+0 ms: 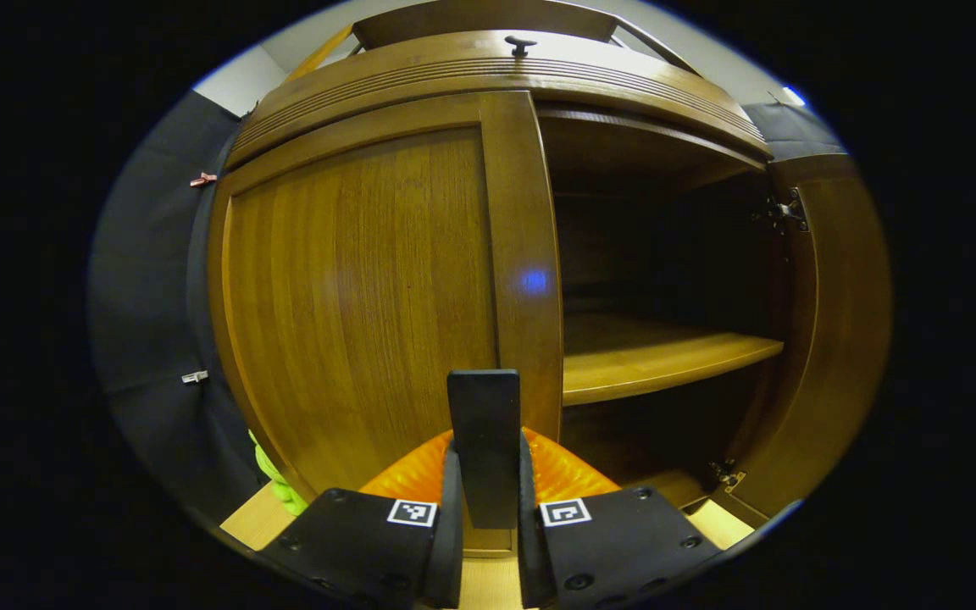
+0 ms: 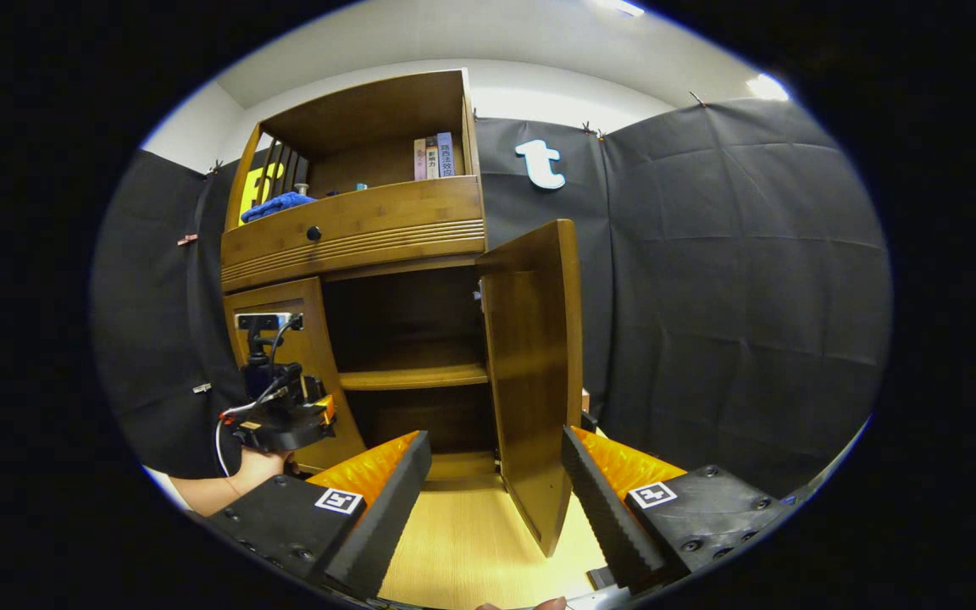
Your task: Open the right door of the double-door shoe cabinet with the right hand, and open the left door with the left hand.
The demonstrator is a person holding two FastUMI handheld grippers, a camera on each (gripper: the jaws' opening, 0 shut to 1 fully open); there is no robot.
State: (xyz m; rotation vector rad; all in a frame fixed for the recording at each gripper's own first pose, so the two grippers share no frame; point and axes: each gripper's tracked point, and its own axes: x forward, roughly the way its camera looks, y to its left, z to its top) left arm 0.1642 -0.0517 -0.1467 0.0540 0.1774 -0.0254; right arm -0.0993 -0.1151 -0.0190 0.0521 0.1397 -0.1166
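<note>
Black cloth booth behind cabinet (image 2: pixel 352 229). Right door (image 2: pixel 530 373) swung wide open, shelf (image 2: pixel 412 375) exposed; right gripper (image 2: pixel 495 483) spread, straddling door's lower edge, not touching. Left door (image 1: pixel 361 296) closed; left gripper (image 1: pixel 485 474) clenched on own pads, near door's inner edge.

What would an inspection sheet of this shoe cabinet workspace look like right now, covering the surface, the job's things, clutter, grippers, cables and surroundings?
Surface: pale wooden floor in front of the cabinet, bare where visible.
Job's things: right door swung wide open; left door shut; inner shelf with nothing seen on it.
Clutter: blue cloth and books in the upper compartment; drawer knob below them.
Grippers: left gripper closed around a dark upright handle at the left door's edge; right gripper open, holding nothing, the open door's edge between its fingers.
Cables: thin wires on the left gripper.
Surroundings: black cloth wall.
</note>
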